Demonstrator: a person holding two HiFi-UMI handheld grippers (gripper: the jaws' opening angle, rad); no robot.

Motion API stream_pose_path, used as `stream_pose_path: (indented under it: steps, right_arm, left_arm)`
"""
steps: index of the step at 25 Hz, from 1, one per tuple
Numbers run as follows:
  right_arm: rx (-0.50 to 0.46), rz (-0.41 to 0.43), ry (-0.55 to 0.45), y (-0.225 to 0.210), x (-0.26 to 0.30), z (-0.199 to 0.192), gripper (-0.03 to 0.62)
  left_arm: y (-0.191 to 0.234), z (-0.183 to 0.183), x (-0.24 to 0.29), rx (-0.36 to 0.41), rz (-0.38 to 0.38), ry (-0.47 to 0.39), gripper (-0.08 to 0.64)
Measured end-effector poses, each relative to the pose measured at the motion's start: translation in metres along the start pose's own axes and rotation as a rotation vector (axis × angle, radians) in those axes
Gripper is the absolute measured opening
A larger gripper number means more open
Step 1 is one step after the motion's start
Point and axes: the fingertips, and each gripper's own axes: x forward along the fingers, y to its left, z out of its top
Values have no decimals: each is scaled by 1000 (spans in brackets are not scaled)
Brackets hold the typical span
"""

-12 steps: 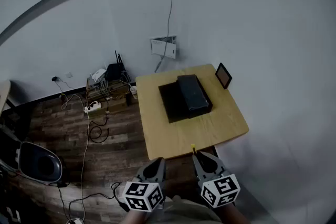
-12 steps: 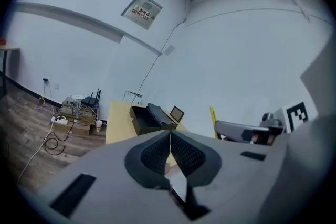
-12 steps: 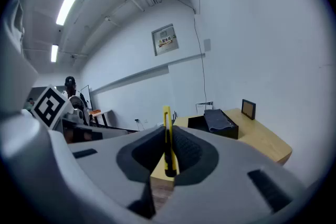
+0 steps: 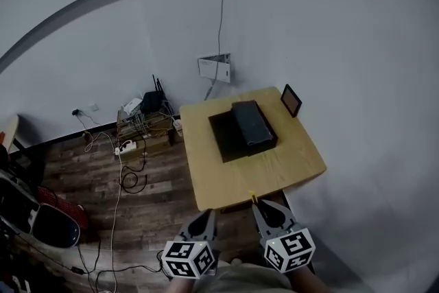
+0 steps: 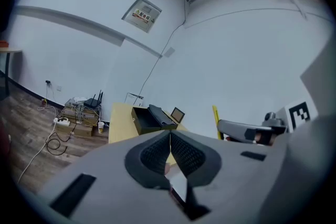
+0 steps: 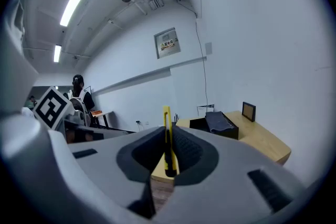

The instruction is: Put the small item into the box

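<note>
Little is changed: the item is still pinched by the right gripper, the left gripper is held with fingers closed, empty, and the box mid-tabletop is not yet reached

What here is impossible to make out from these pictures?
- Yellow item in the right gripper: its lower end is hidden by the jaws in the right gripper view, and it is tiny in the head view.
- Black box: interior too dark and small, head view.
- Wall sign: print too small, right gripper view.
</note>
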Motion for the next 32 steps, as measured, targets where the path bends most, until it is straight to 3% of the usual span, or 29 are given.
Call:
stream_pose_path:
  steps: [5,11,16,24,32]
  right_arm:
    - [-14,-10,8,0,-3,3,32]
    - [74,-4,-14,-5,-2,3,32]
    - [85,16,21,-15,10,-6,32]
    - [68,26,65,-35,57,-6,34]
    - [28,22,73,-68,123,20,32]
  left_arm:
    - [-7,2,-4,5,-12,5,3]
    - [1,-6,-7,-5,11,31,3]
    - [9,-9,7,-30,32,30,3]
    - [40,-5,53,-63,46,52,3]
    - [58,34,126,-48,3,52,3]
